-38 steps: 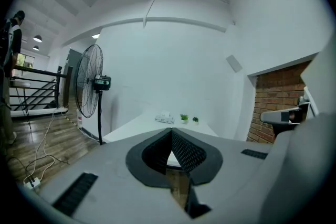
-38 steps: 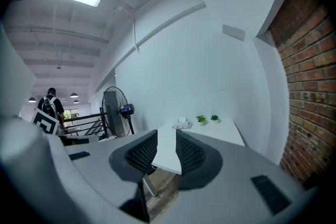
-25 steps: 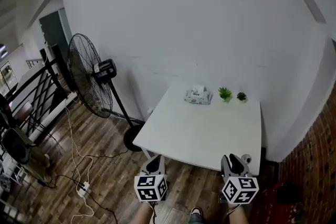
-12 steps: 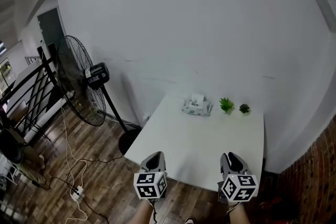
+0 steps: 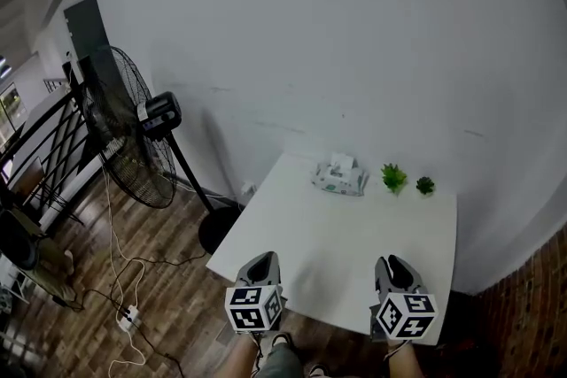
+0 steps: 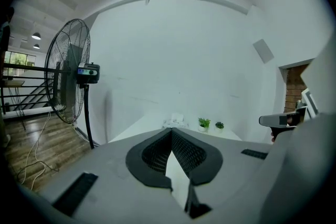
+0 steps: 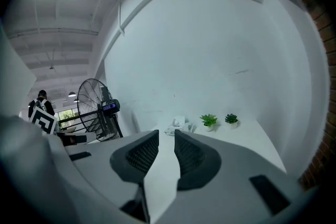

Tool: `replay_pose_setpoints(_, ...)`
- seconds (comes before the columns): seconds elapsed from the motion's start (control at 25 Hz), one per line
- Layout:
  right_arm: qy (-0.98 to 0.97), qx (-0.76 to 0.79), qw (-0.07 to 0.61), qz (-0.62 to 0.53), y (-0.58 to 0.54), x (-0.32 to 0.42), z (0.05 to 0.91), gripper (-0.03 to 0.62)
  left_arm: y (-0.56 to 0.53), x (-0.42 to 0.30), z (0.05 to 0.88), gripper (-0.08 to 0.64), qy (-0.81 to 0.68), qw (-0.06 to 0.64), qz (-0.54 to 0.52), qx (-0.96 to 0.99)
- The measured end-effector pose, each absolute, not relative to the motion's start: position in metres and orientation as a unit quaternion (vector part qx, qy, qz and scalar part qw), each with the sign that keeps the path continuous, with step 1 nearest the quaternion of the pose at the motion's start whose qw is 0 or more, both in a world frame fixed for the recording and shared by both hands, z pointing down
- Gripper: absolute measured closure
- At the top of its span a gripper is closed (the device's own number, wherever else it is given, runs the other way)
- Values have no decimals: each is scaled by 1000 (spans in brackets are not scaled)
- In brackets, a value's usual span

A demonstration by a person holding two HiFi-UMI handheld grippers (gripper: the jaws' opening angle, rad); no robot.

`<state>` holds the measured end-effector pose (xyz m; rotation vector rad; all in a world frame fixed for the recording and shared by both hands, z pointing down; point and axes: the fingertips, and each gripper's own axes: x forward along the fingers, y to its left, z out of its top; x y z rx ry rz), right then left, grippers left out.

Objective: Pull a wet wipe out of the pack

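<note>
A wet wipe pack (image 5: pixel 337 179) with a white wipe sticking up from its top lies at the far side of the white table (image 5: pixel 337 248). It shows small in the left gripper view (image 6: pixel 176 121) and the right gripper view (image 7: pixel 178 124). Both grippers hang at the table's near edge, far short of the pack. My left gripper (image 5: pixel 262 262) (image 6: pixel 171 131) is shut, its pad tips touching with nothing between. My right gripper (image 5: pixel 392 265) (image 7: pixel 167 134) is open by a narrow gap and holds nothing.
Two small potted plants (image 5: pixel 392 178) (image 5: pixel 425 186) stand right of the pack by the white wall. A tall pedestal fan (image 5: pixel 124 137) stands on the wooden floor left of the table, with cables (image 5: pixel 124 279) lying near it. A black railing (image 5: pixel 35 155) is at far left.
The table and pack sit lower and nearer in the head view, so I have come closer to the table. Both grippers keep their place at the bottom of the view.
</note>
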<state>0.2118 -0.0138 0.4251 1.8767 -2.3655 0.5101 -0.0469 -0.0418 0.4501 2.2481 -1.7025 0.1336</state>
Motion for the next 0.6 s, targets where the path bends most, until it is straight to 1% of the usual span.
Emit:
replay_pose_setpoints(0.32,-735,655,19,171,-61,216,421,499,-120,-38,439,558,-555,136,54,819)
replay_pose_setpoints(0.6,-690,703,9,173,-98,211,410,499,-194,-42,428,558,-505,134,61,850)
